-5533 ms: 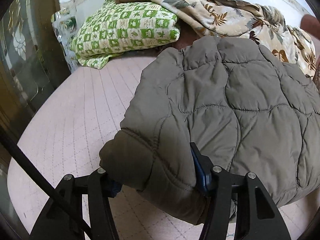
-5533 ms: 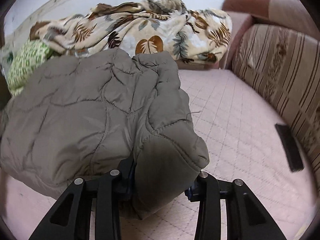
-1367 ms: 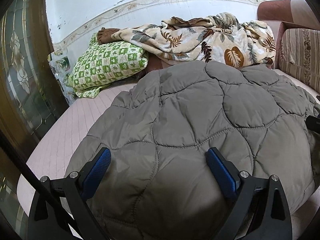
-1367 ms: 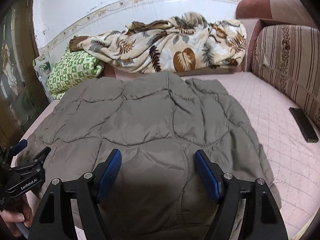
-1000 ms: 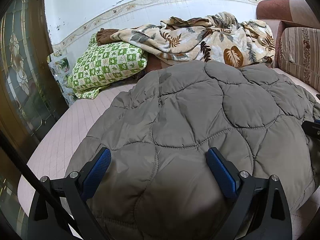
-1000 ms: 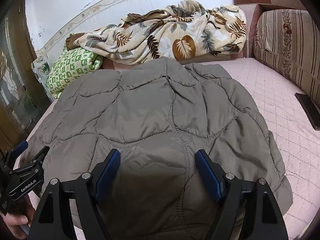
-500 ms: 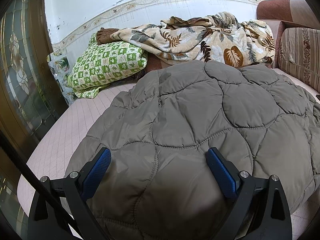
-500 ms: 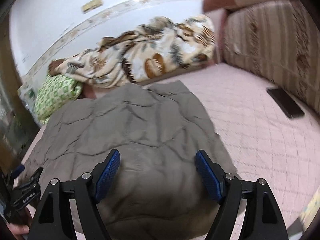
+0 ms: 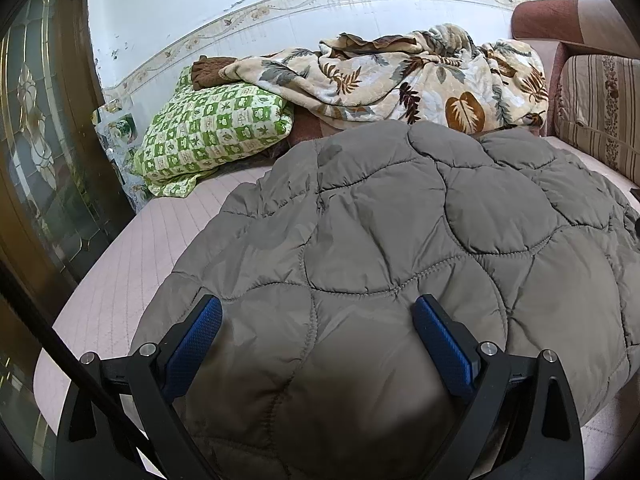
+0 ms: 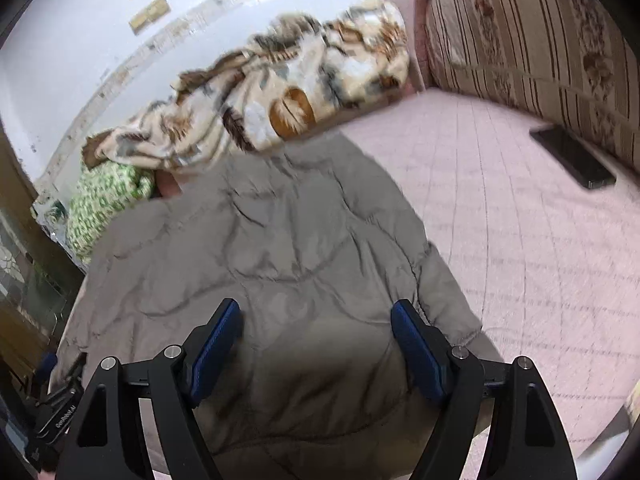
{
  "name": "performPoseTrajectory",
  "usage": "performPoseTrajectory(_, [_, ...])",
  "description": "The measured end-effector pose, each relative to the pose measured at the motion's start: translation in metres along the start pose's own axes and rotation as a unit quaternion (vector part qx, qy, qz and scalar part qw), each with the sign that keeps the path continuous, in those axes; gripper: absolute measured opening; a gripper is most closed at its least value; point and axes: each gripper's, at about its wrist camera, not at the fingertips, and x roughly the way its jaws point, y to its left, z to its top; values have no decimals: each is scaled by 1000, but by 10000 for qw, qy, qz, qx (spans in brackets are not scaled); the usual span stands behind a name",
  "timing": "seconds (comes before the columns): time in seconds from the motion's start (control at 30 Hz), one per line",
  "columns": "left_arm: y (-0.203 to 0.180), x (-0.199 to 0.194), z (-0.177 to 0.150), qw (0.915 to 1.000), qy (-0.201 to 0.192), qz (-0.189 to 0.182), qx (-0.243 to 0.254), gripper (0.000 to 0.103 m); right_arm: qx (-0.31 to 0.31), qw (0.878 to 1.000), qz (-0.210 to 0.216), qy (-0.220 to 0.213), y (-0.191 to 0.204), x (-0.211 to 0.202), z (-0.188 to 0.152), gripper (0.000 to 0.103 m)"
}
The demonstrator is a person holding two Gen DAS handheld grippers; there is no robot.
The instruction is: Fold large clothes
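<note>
the big grey puffy jacket (image 9: 400,240) lies folded on the pink bed (image 9: 120,264) and fills the middle of both views. the left tool (image 9: 318,334) hangs over its near edge with fingers wide apart, holding nothing - the right tool (image 10: 316,336) too.

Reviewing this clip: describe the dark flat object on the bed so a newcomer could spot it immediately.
Start at the pink quilted bed and follow it right to the striped cushion. Just below that cushion lies a slim black rectangular device, perhaps a phone or remote. It is the only hard, dark item there, well apart from the grey quilted jacket and leaf-print blanket.
</note>
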Motion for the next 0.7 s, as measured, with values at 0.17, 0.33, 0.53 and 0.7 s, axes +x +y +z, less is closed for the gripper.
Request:
performPoseTrajectory(0.17, [10,-4,0,9998,-92,-20,-152,97,-411,9982,0,-434,24,-8,6,82])
performPoseTrajectory(0.33, [39,-3,-2,9987,-5,-8,-504,97,-744,9962,59,-456,51,2,5,82])
performPoseTrajectory(0.53, [61,6,-10,9964,292,-142,-782,97,-1001,9947,-52,-216,70,21,-1,82])
performPoseTrajectory(0.7, [59,8,-13,9965,358,-159,-736,97,-972,9951,-114,134,66,38,-8,84])
